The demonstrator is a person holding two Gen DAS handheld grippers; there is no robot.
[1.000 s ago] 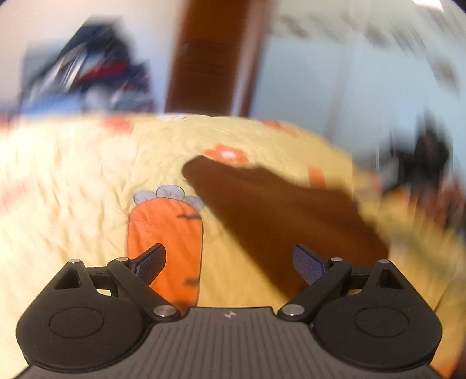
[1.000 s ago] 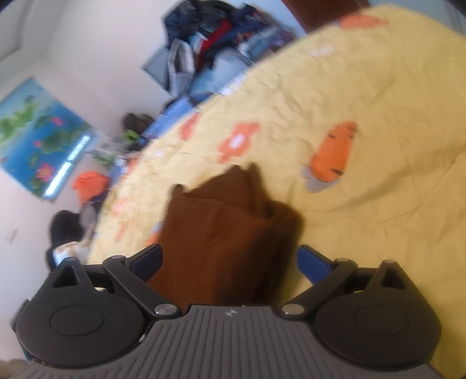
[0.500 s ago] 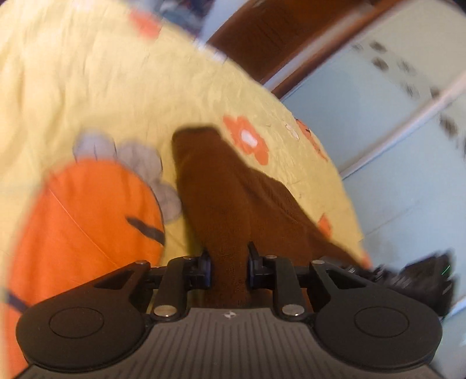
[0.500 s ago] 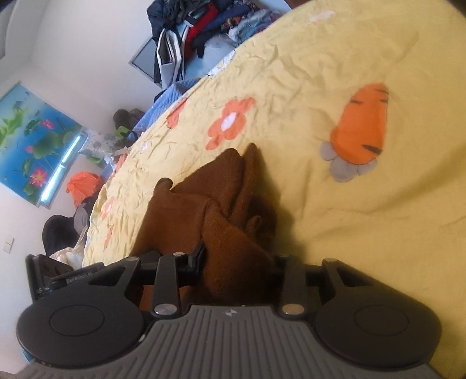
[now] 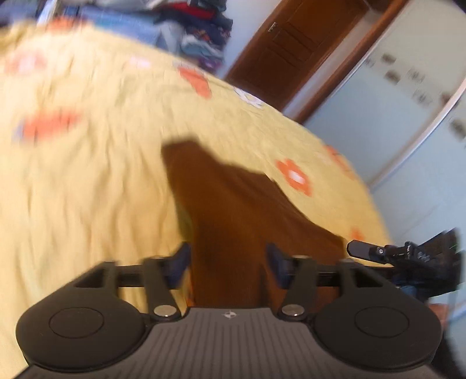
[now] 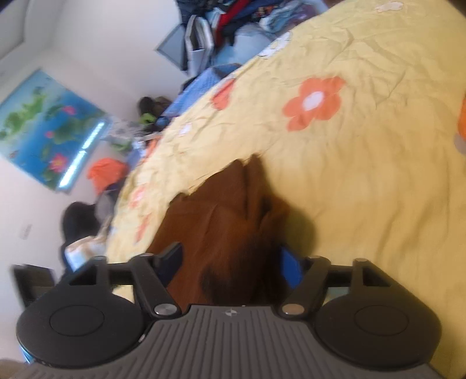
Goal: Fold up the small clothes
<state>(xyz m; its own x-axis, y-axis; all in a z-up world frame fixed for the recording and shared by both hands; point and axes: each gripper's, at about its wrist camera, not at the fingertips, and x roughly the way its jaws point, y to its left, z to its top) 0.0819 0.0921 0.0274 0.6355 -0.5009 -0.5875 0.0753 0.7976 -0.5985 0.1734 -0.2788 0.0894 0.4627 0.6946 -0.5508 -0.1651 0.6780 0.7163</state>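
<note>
A small brown fleecy garment [image 5: 233, 204] lies on the yellow bedspread [image 5: 87, 175], bunched and partly folded. My left gripper [image 5: 228, 261] straddles its near end; the jaws are opening and the pads stand just off the cloth between them. In the right wrist view the same brown garment [image 6: 221, 221] runs up between the fingers of my right gripper [image 6: 230, 262], whose jaws are also opening, with cloth between them but not pinched. One of the right gripper's fingers [image 5: 361, 250] shows at the right edge of the left wrist view.
The bedspread carries orange flower prints [image 6: 314, 102]. A pile of clothes and bags [image 6: 227, 26] lies beyond the bed's far edge. A brown door [image 5: 291, 40] and pale wardrobe panels [image 5: 407, 116] stand behind. A lotus picture [image 6: 49, 128] hangs on the wall.
Both grippers closed on the brown garment half a second ago and have since spread their jaws off it. The left view has swung, and the carrot print has left it.
</note>
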